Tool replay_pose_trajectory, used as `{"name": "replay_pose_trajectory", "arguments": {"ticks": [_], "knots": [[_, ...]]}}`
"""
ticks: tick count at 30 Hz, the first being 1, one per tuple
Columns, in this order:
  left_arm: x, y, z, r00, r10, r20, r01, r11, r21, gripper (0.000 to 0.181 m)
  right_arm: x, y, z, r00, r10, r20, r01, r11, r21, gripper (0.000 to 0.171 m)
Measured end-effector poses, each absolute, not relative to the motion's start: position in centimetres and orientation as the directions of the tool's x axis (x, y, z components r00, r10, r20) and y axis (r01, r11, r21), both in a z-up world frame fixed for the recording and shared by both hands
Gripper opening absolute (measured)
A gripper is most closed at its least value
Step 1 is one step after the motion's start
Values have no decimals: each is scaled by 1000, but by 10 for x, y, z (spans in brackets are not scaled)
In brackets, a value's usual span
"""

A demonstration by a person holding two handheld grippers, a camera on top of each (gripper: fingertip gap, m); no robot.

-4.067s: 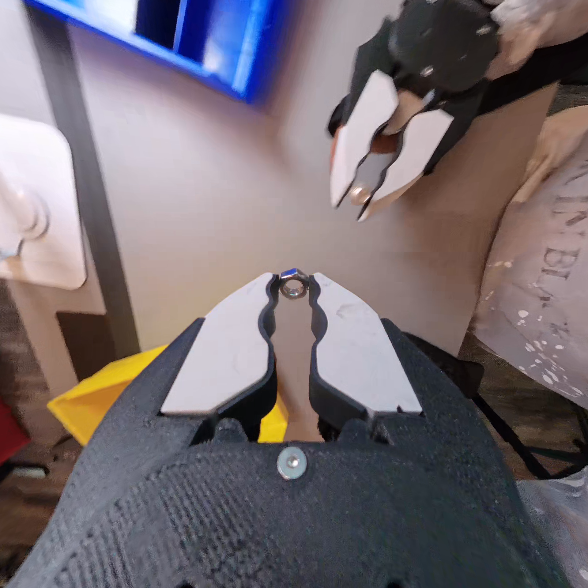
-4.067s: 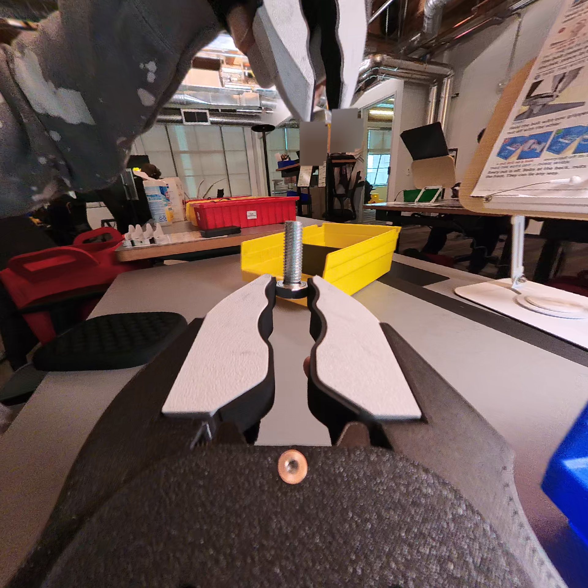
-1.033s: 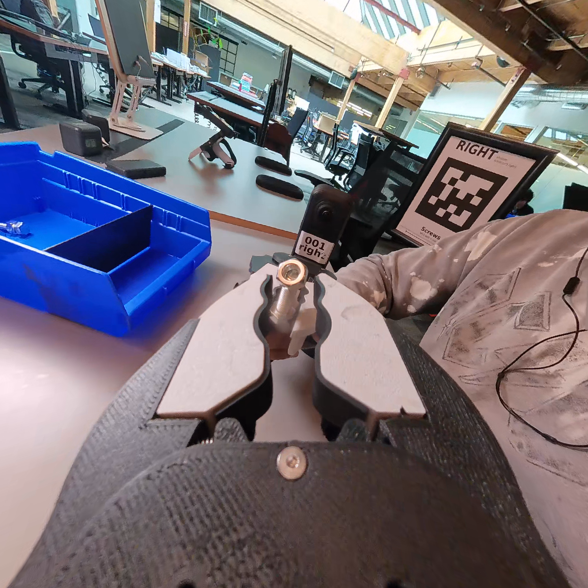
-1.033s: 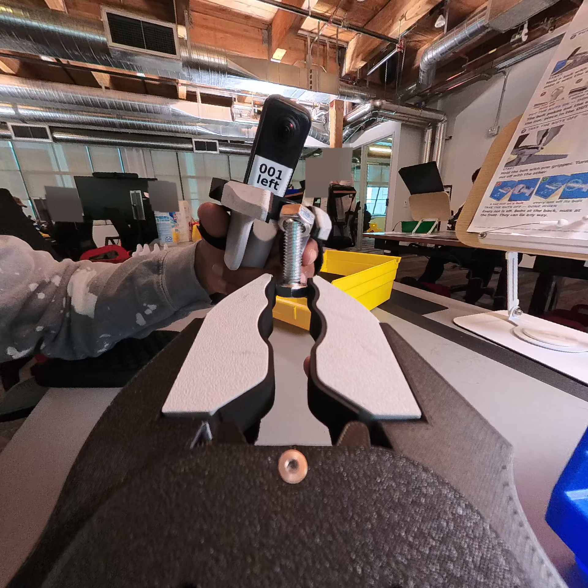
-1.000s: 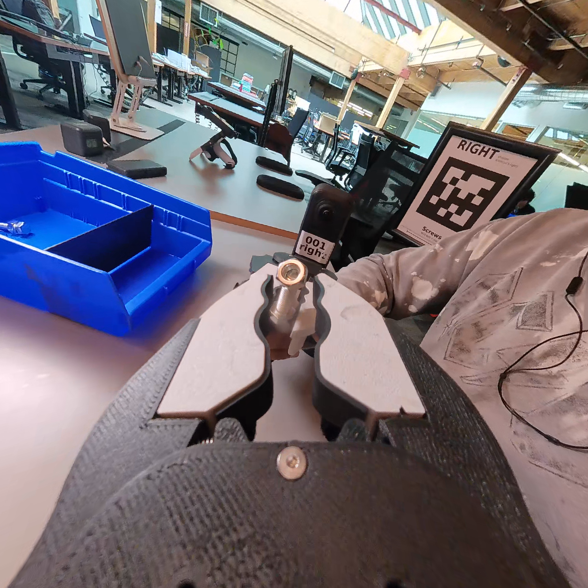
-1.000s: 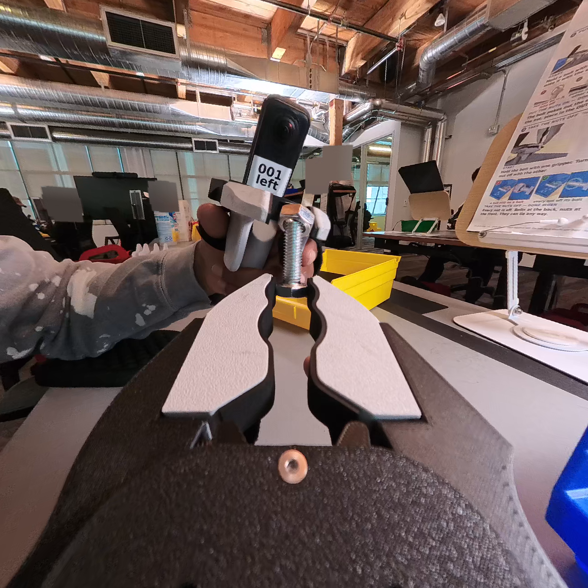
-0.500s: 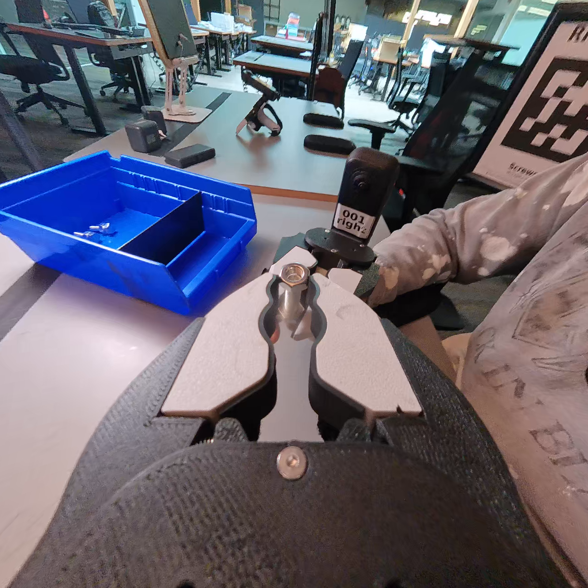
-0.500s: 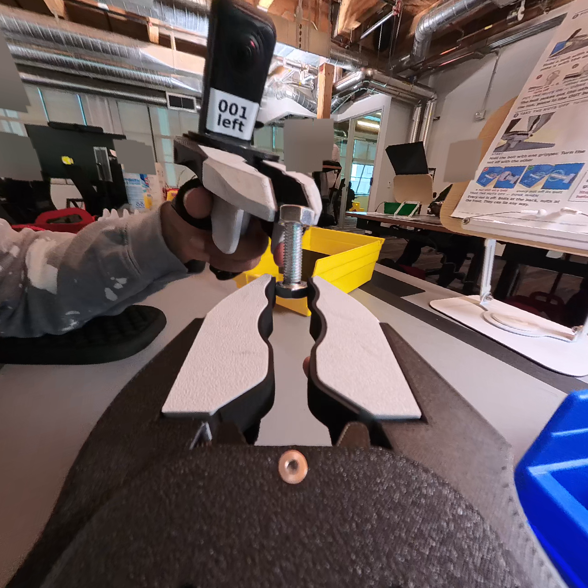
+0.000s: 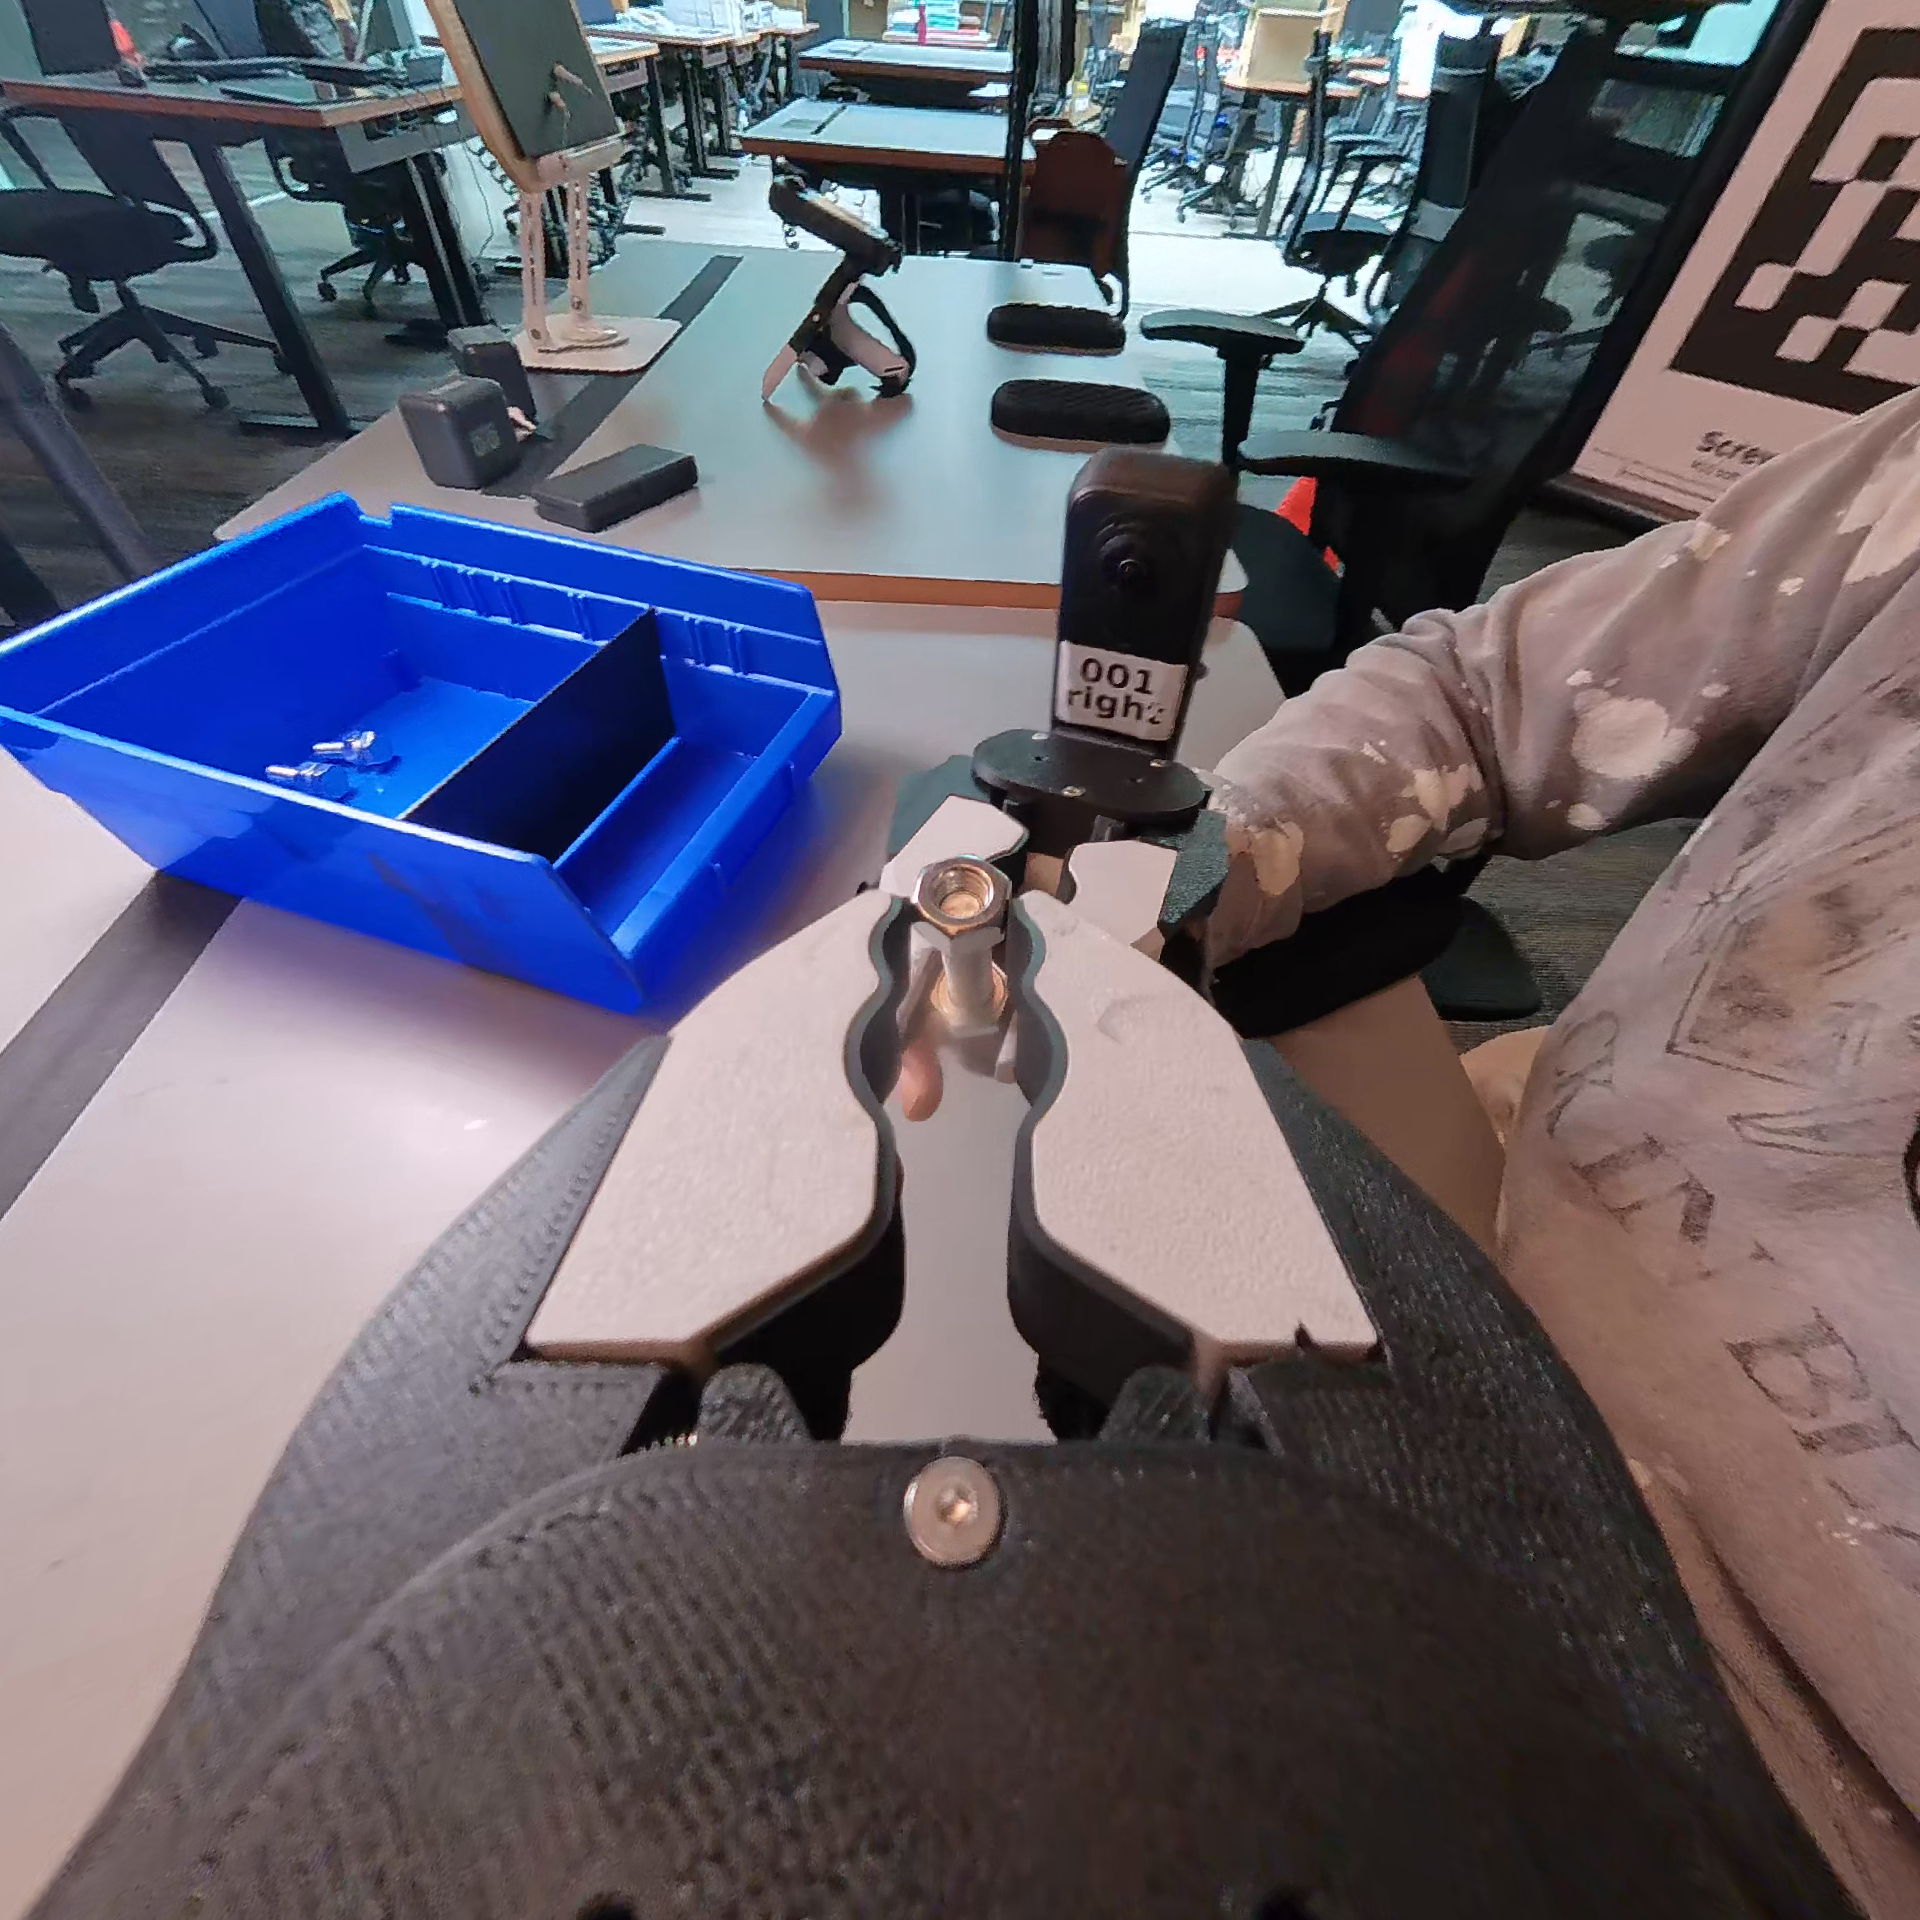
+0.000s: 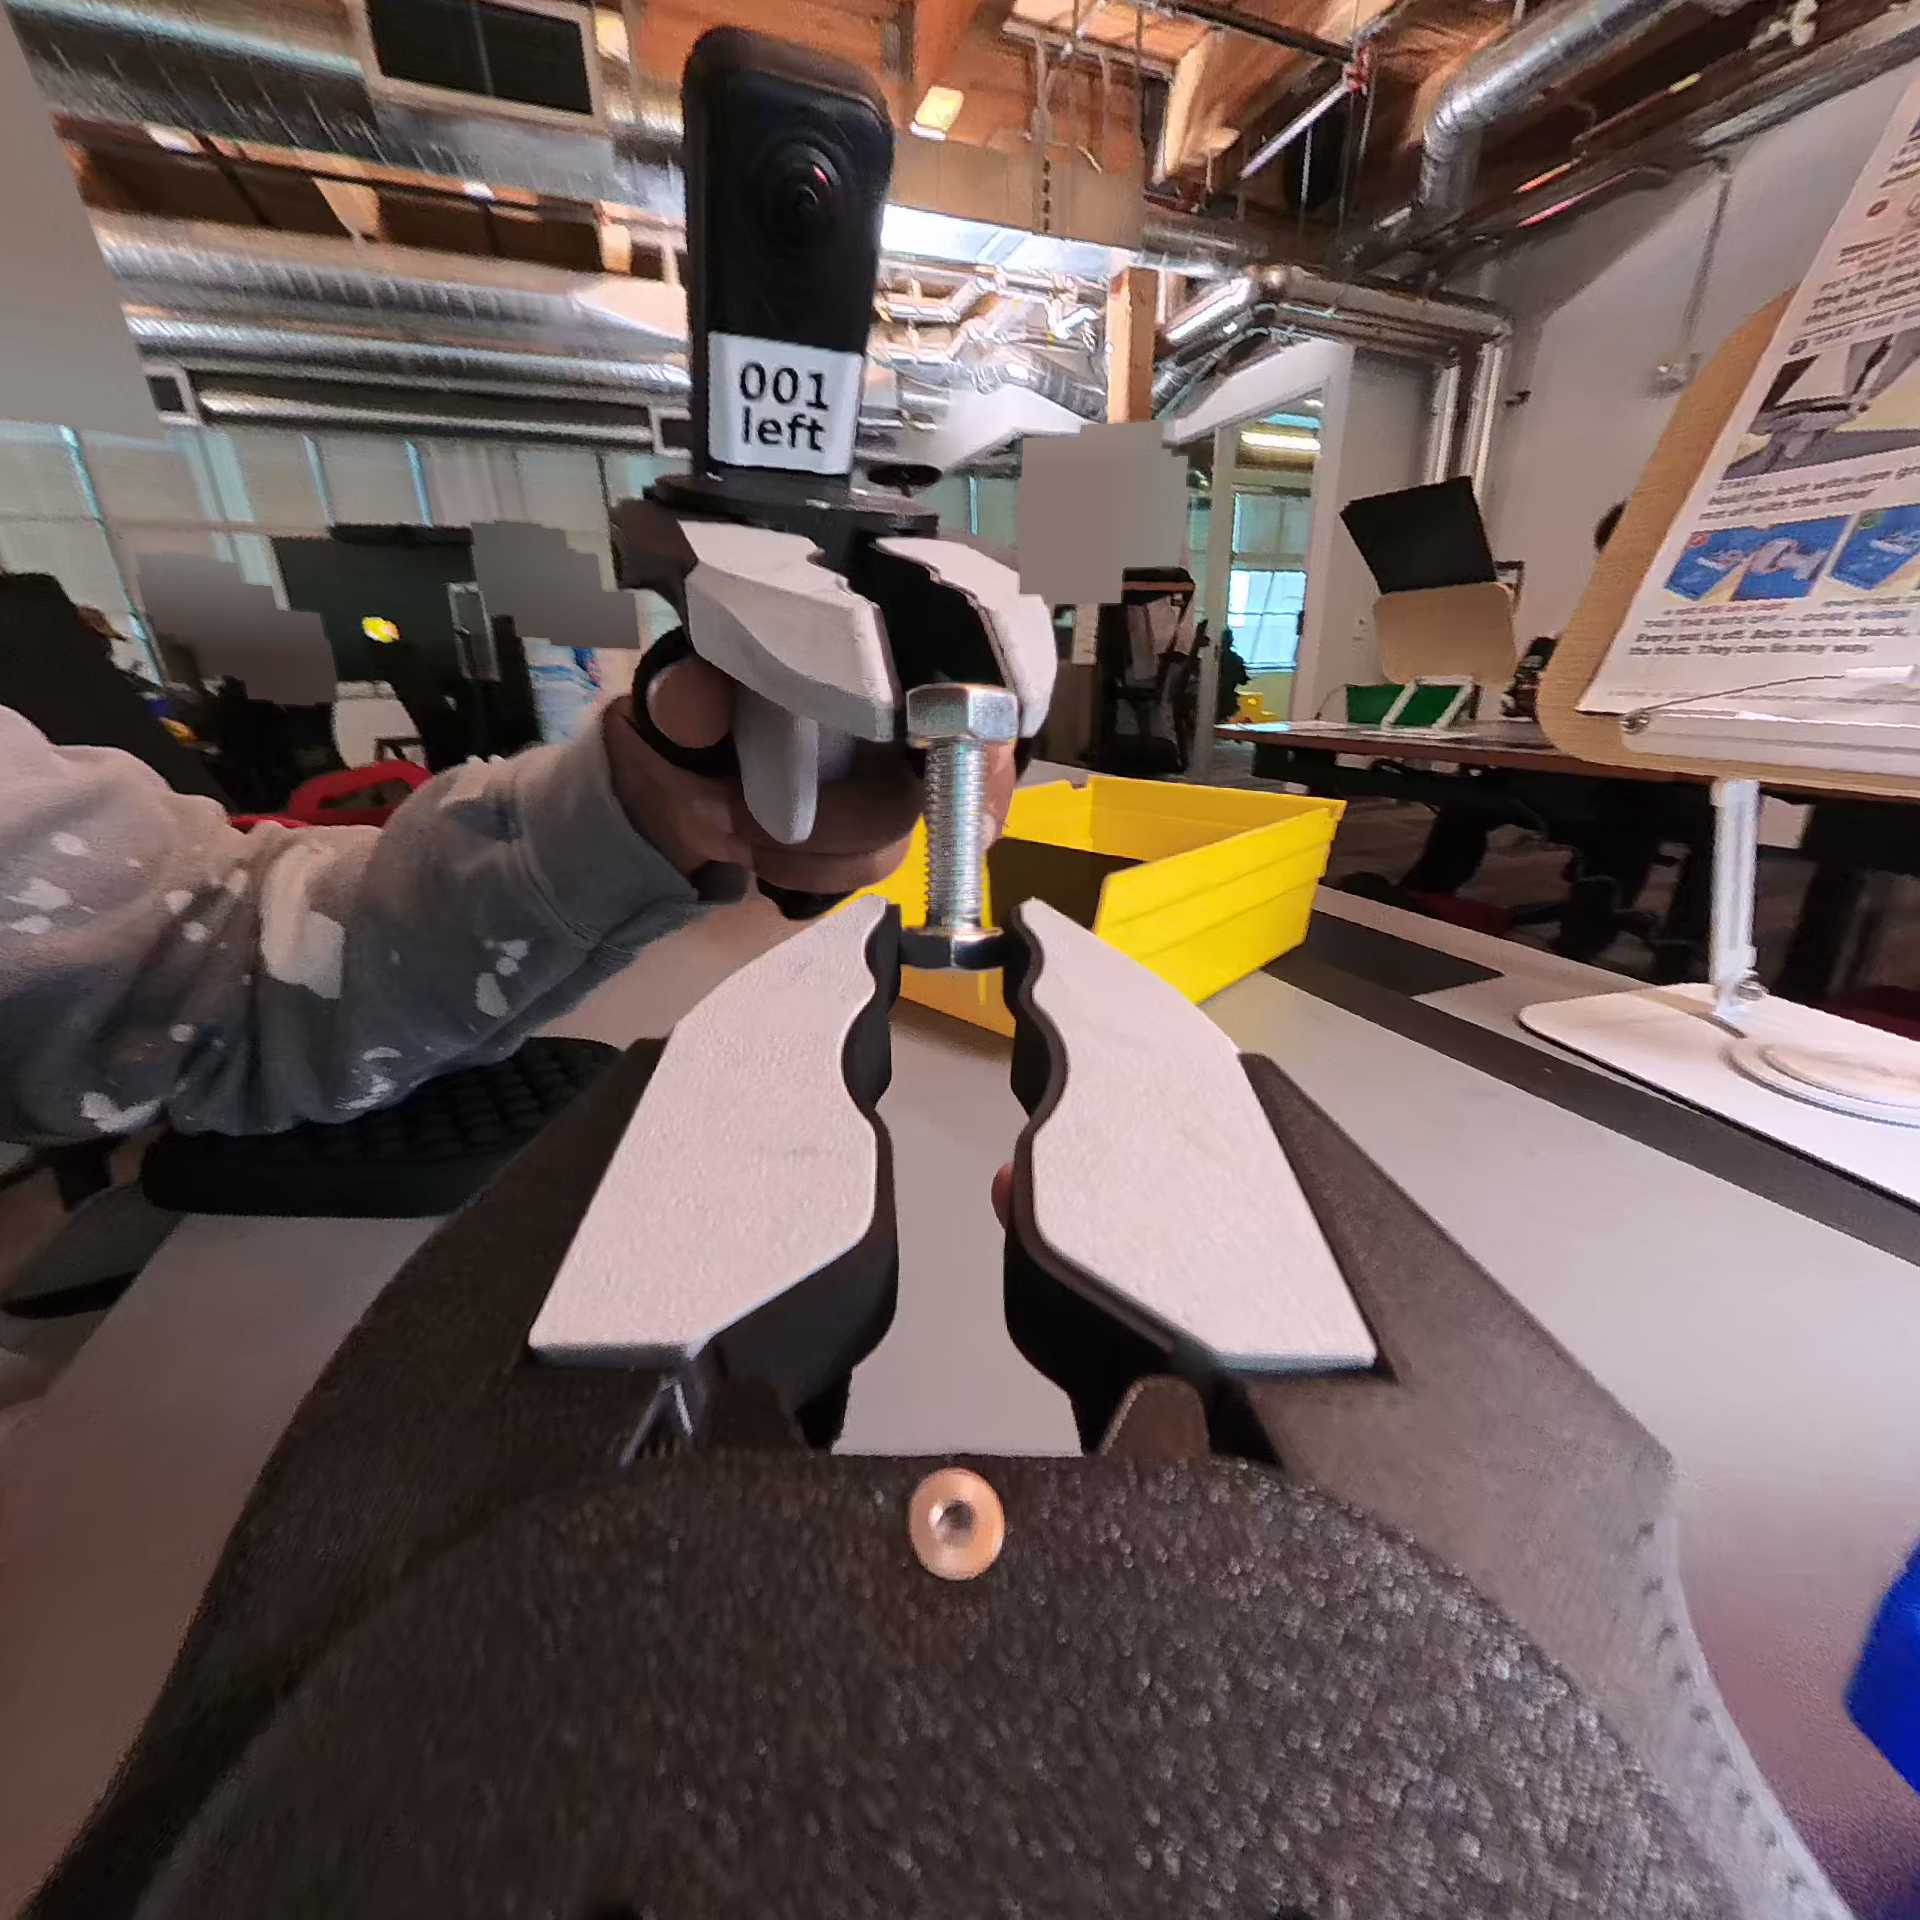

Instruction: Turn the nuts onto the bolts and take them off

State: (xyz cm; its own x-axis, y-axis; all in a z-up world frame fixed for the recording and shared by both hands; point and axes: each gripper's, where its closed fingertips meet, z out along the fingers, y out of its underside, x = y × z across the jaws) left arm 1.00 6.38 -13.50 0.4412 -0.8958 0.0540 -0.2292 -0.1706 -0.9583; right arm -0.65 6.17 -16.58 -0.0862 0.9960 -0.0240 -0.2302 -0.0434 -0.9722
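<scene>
right claw (image 10: 953, 940), two matte grey wavy-edged plates on black textured housing, pinched closed on the hexagonal head of a zinc-bright bolt (image 10: 957, 847) whose threaded shank stands upright. left claw (image 9: 961, 914), same build, closed around a hexagonal steel nut (image 9: 960, 898) seated at the bolt's top end, above the smooth grey worktop (image 9: 260, 1195). to one side, a glossy blue plastic bin (image 9: 416, 862) with a dark divider holds small metal fasteners (image 9: 330, 758); on the other, a yellow plastic bin (image 10: 1184, 883) rests on the worktop.
</scene>
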Motion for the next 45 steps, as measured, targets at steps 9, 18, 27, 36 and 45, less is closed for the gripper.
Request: {"name": "replay_pose_trajectory", "arguments": {"ticks": [9, 18, 27, 36, 45], "knots": [[20, 34, -120, 261, -962, 77, -202, -132, -970, 18, 2, 27, -149, -365, 927, -83, -284, -196, -938, 18], [23, 16, -122, 179, -984, 22, -276, -71, -958, 18, 3, 3, -152, -487, 871, -64, -234, -201, -951, 18], [22, 20, -116, 198, -979, 54, -208, -95, -974, 26, 5, 9, -146, -443, 895, -45, -270, -181, -946, 18], [22, 63, -105, 462, -878, 126, 7, -139, -990, 27, 5, 60, -141, -58, 998, 25, -308, 6, -951, 19], [31, 78, -109, 636, -765, 95, 55, -78, -995, 28, 7, 77, -140, 122, 991, 56, -285, 89, -954, 18]]}}
